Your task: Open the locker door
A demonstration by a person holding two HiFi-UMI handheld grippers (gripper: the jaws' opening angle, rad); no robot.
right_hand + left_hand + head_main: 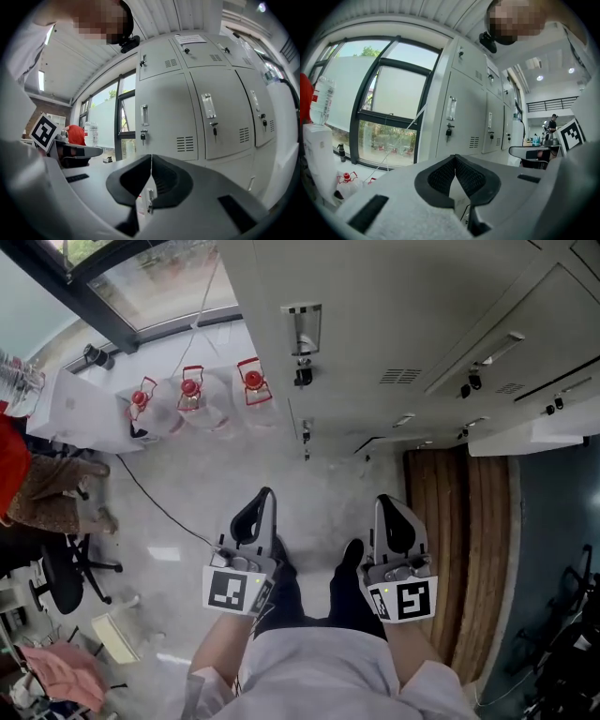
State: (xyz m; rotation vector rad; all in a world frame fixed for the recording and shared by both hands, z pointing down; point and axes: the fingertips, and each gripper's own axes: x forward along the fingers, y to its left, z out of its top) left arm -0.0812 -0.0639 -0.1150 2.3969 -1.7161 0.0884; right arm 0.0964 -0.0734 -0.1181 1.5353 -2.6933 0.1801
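Locker door [361,343] shut, straight ahead of us, just beside window [159,277]. Handle [302,329] on its face, key [302,377] in lock beneath. We hold both grippers side by side, well apart from door, touching nothing. Left gripper [266,493]: jaws clenched, tips meeting, nothing between. Right gripper [382,500]: jaws pressed together, empty. Three red-capped water jugs [190,395] on floor under window.

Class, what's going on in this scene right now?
A person stands facing a row of lockers, a gripper in each hand. The left gripper and right gripper are both shut and empty, short of the lockers. The doors ahead look shut, with keys hanging from them.
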